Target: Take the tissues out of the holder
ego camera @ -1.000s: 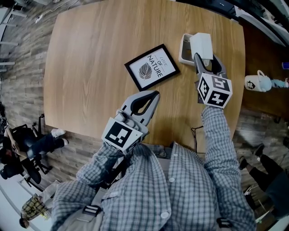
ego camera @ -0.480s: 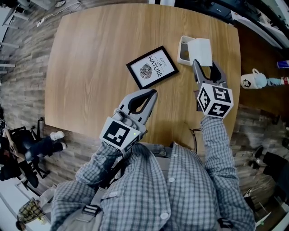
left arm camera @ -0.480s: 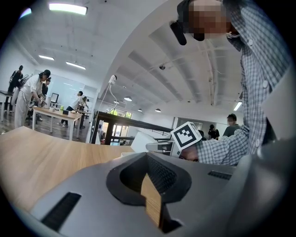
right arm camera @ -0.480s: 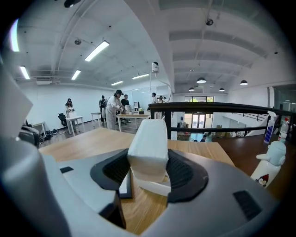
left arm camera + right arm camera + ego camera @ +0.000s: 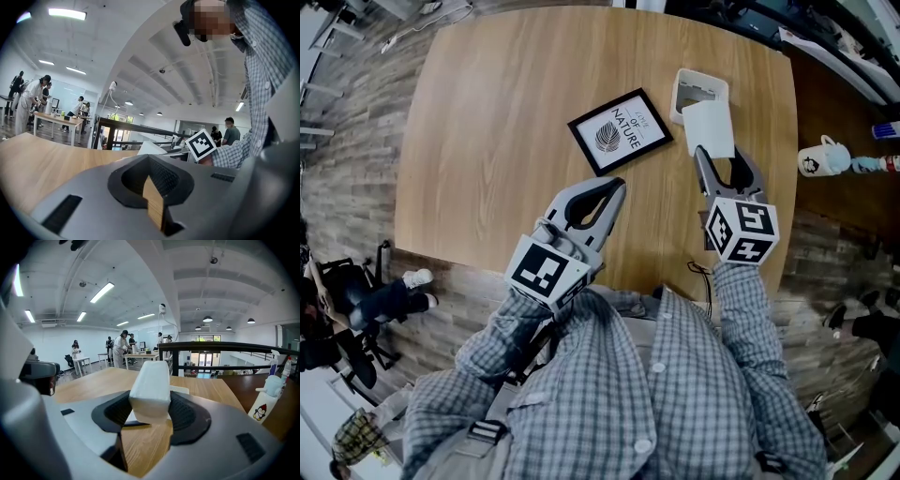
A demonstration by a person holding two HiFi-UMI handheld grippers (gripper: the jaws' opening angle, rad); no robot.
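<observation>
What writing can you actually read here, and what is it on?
"OF NATURE": on the framed picture; the small script word beside it is too small to read.
Marker cubes: square patterns only, no words.
White bottle: a cartoon figure; any print is too small to read.

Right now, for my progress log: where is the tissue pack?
The tissue pack is at the head view's right, clamped in the right gripper just nearer the person than the white holder, right of the picture frame.

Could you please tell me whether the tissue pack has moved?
Yes: the tissue pack, clamped by the right hand-held gripper, has come toward the person, away from the holder.
</observation>
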